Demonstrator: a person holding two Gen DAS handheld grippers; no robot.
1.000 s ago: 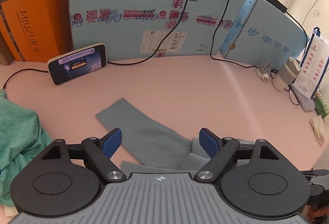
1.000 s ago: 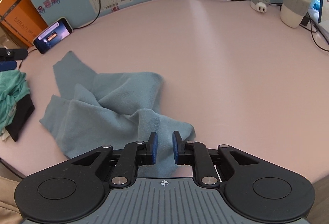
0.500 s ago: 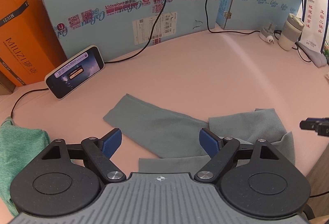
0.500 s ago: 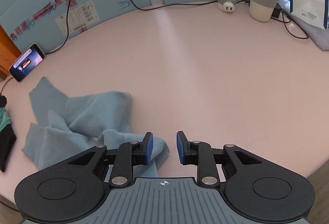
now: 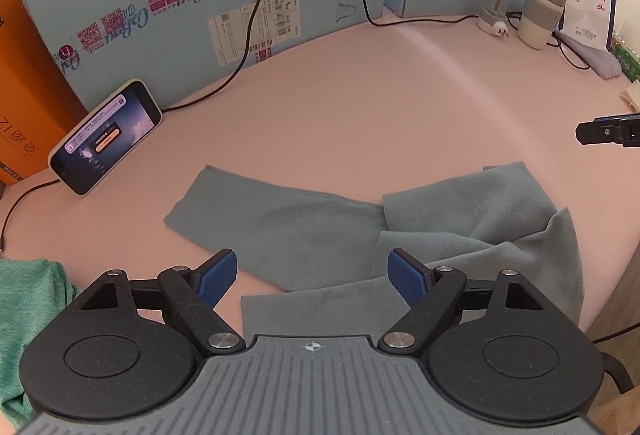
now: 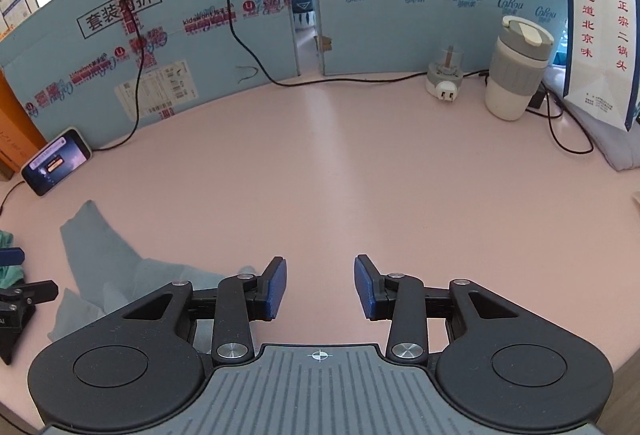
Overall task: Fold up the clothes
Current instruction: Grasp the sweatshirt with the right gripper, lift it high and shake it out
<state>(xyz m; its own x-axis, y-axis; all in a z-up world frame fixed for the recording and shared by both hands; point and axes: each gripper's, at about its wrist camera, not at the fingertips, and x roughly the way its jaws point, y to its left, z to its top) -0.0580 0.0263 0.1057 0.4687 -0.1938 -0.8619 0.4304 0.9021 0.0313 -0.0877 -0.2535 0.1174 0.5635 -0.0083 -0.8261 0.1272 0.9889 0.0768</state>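
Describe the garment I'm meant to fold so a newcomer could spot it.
On the pink table, near the front edge, lies a grey-blue garment, crumpled, one long part stretching toward the phone. The green cloth beside it is brighter and heaped.

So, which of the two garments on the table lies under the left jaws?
The grey-blue garment, crumpled mid-table beneath the left gripper. The green garment sits off at the table's left edge.

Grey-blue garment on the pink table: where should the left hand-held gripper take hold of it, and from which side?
Probably the flat sleeve cuff of the grey-blue garment, approached from above at its open left end. That sleeve lies smooth and single on the pink table, clear of the bunched folds at right. The left hand-held gripper is open above the garment, holding nothing.
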